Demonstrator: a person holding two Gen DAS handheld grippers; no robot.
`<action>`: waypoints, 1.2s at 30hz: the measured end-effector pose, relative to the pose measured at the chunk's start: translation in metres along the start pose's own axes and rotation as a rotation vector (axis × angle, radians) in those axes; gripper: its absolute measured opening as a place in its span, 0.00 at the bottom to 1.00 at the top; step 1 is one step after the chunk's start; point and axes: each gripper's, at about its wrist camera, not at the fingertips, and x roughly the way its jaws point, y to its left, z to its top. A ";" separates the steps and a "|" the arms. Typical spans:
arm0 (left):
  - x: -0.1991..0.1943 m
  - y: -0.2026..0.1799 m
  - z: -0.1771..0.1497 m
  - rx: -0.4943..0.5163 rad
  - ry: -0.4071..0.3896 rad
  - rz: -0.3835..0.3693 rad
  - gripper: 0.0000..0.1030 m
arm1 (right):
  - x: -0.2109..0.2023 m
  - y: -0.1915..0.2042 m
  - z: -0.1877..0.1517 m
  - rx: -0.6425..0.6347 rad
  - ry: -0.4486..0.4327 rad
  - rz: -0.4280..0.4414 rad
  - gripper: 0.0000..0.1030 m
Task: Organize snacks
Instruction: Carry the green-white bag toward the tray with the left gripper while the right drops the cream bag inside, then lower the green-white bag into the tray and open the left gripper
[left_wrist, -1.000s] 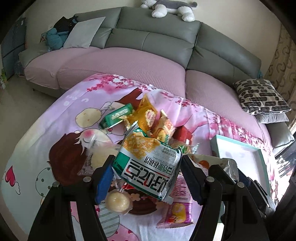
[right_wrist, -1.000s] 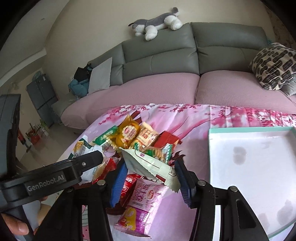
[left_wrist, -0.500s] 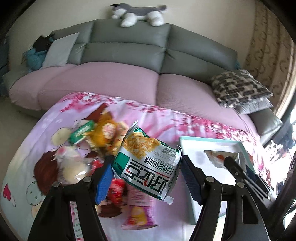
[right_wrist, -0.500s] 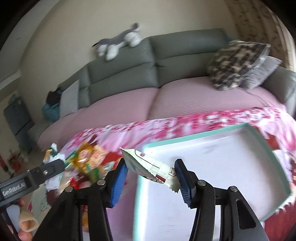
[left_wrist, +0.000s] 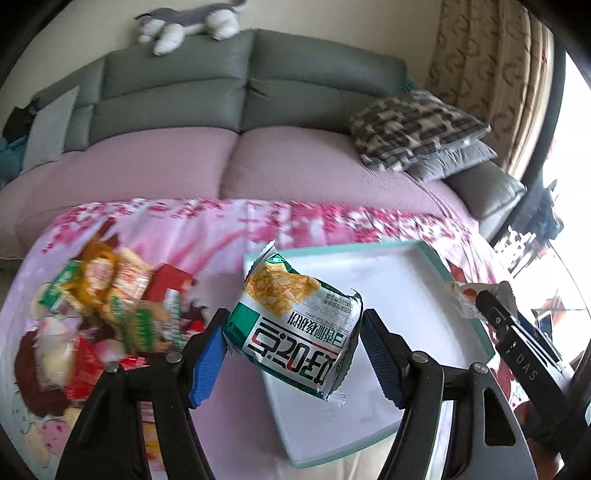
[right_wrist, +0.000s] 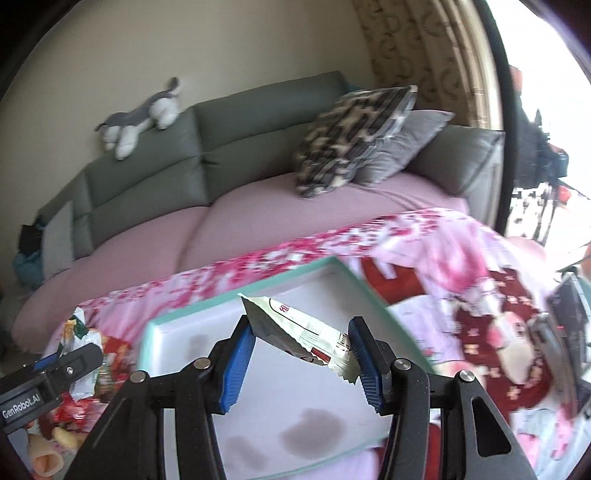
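My left gripper (left_wrist: 293, 341) is shut on a green and white snack bag (left_wrist: 295, 323) and holds it over the left edge of the white tray (left_wrist: 399, 280) with a teal rim. My right gripper (right_wrist: 301, 356) is shut on a white snack packet (right_wrist: 303, 332) and holds it above the same tray (right_wrist: 280, 417). The right gripper also shows at the right of the left wrist view (left_wrist: 491, 302). A pile of loose snack packets (left_wrist: 110, 295) lies on the pink cartoon cloth left of the tray.
The table is covered by a pink printed cloth (left_wrist: 207, 236). A grey and pink sofa (left_wrist: 229, 147) runs behind it, with patterned cushions (left_wrist: 410, 129) at its right end and a plush toy (left_wrist: 188, 22) on top. A curtain and a window are at the right.
Both grippers have swung right, away from the snack pile and over the tray, each still holding its packet.
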 end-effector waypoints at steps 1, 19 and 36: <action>0.005 -0.005 -0.001 0.007 0.010 -0.005 0.70 | 0.001 -0.005 0.000 0.001 0.004 -0.025 0.54; 0.058 -0.024 -0.018 0.033 0.137 0.010 0.72 | 0.020 -0.024 -0.010 0.012 0.067 -0.106 0.51; 0.047 0.001 -0.013 -0.075 0.105 0.082 1.00 | 0.031 -0.025 -0.014 0.042 0.138 -0.086 0.57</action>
